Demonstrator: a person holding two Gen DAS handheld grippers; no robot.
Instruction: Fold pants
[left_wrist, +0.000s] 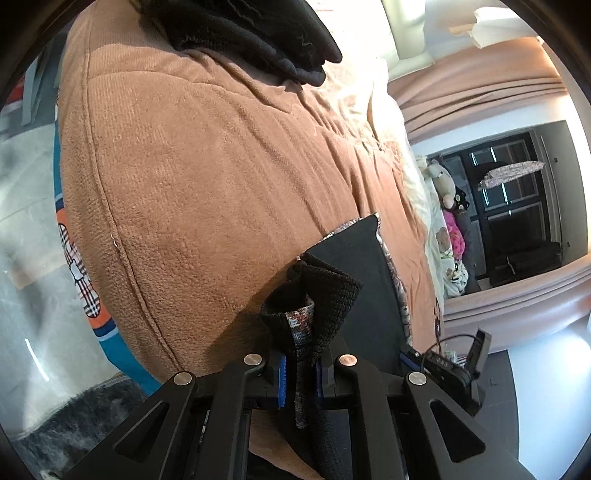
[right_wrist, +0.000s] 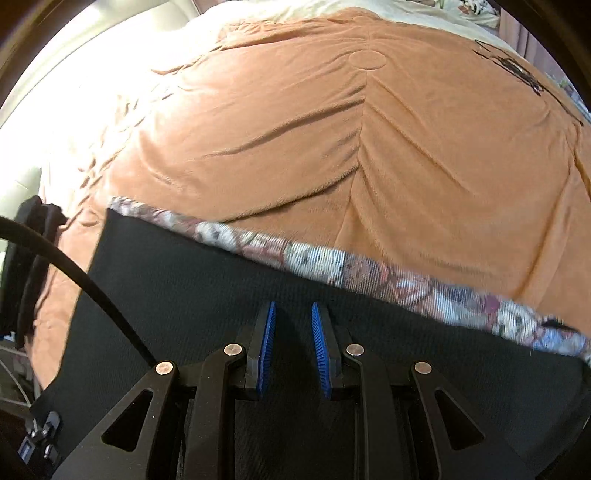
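Note:
The pants (right_wrist: 207, 280) are black with a patterned floral lining strip (right_wrist: 332, 266) along their far edge. They lie flat on an orange blanket (right_wrist: 369, 147). My right gripper (right_wrist: 293, 325) is open just above the black cloth, its blue pads (right_wrist: 266, 343) apart and empty. My left gripper (left_wrist: 301, 369) is shut on a bunched fold of the pants (left_wrist: 314, 302), lifted off the blanket (left_wrist: 221, 166). The rest of the pants (left_wrist: 358, 266) lies flat beyond it. The other gripper (left_wrist: 454, 365) shows at the right of the left wrist view.
A pile of dark folded clothes (left_wrist: 266, 33) sits at the far end of the bed. Stuffed toys (left_wrist: 448, 206) line the bed's right side. A dark window (left_wrist: 517, 206) and pink curtains stand beyond. A black cable (right_wrist: 74, 266) crosses the right wrist view.

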